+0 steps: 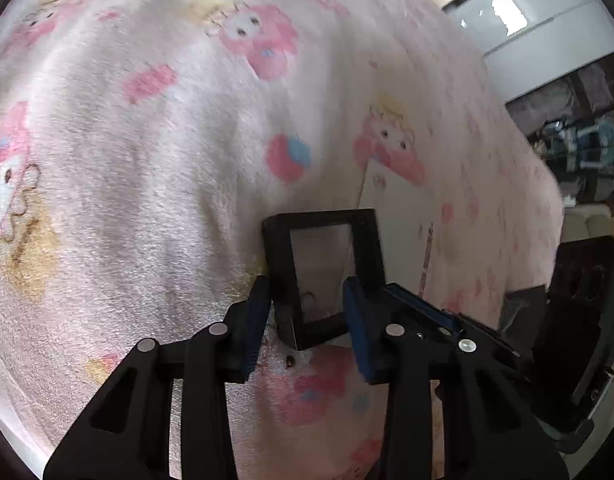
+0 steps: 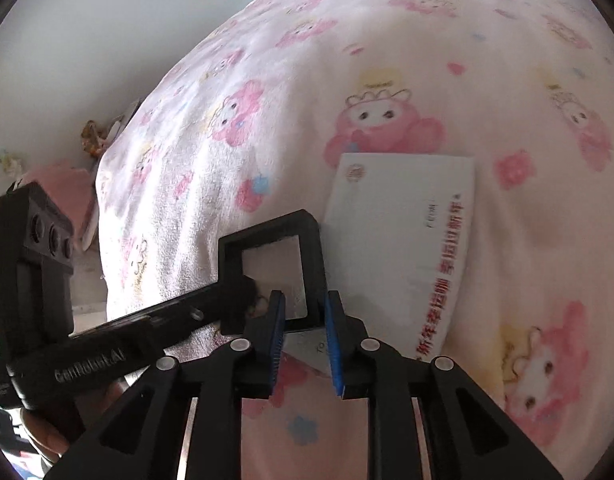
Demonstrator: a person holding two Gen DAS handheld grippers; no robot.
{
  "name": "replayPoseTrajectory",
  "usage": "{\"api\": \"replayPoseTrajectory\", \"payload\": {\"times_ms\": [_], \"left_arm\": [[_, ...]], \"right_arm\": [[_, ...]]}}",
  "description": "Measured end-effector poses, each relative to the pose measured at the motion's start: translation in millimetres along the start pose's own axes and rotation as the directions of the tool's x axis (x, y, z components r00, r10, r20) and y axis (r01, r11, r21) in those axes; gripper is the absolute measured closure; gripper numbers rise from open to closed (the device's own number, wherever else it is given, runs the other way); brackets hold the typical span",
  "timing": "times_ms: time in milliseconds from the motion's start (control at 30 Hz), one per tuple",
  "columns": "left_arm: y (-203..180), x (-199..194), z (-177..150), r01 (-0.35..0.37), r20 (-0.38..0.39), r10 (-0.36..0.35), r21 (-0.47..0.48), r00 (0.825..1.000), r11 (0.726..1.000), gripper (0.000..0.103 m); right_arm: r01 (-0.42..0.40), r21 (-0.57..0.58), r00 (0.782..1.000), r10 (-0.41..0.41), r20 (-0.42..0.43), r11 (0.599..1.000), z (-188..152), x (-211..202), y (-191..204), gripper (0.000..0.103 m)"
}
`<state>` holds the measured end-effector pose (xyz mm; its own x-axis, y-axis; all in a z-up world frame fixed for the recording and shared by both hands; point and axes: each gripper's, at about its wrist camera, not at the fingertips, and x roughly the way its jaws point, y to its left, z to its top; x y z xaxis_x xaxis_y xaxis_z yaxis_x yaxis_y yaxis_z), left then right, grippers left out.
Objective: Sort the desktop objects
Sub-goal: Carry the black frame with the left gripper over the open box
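Observation:
A small black square frame box with a clear window (image 1: 325,272) is held above the pink cartoon blanket (image 1: 147,140). My left gripper (image 1: 307,312) is shut on its lower part. In the right wrist view the same box (image 2: 275,264) sits between both grippers. My right gripper (image 2: 303,320) is closed on its right black edge. A white envelope with red print (image 2: 411,240) lies flat on the blanket, just right of the box; it also shows in the left wrist view (image 1: 399,224).
The blanket (image 2: 387,60) covers the whole surface. Its left edge drops off toward a white wall and pink items (image 2: 67,184). The left gripper's body (image 2: 31,280) shows at the left. Furniture and a white cabinet (image 1: 547,20) stand beyond the blanket's right edge.

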<state>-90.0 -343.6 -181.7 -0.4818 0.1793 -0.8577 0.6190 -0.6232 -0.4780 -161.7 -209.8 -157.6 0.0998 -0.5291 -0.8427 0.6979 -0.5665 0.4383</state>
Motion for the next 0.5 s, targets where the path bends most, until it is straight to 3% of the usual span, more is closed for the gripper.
{"api": "replayPoseTrajectory", "payload": {"times_ms": [167, 267, 400, 500], "left_arm": [[-33.7, -6.1, -15.6, 0.053, -0.037, -0.050, 0.080, 0.998, 0.995, 0.066], [-72.2, -16.9, -28.3, 0.101, -0.039, -0.096, 0.154, 0.995, 0.983, 0.065], [-136.2, -32.1, -49.8, 0.169, -0.071, -0.157, 0.235, 0.985, 0.957, 0.062], [-185.9, -30.7, -76.4, 0.173, -0.104, -0.147, 0.321, 0.984, 0.931, 0.061]], "right_arm": [[-0.020, -0.010, 0.998, 0.020, 0.063, 1.000, -15.4, -27.8, -6.5, 0.086], [-0.018, 0.025, 0.993, 0.015, 0.121, 1.000, -28.8, -70.7, -13.6, 0.087], [0.052, 0.012, 0.971, -0.054, 0.232, 0.999, -49.8, -137.5, -18.6, 0.086], [0.084, 0.037, 0.956, -0.091, 0.278, 0.996, -74.6, -177.7, -31.8, 0.086]]}}
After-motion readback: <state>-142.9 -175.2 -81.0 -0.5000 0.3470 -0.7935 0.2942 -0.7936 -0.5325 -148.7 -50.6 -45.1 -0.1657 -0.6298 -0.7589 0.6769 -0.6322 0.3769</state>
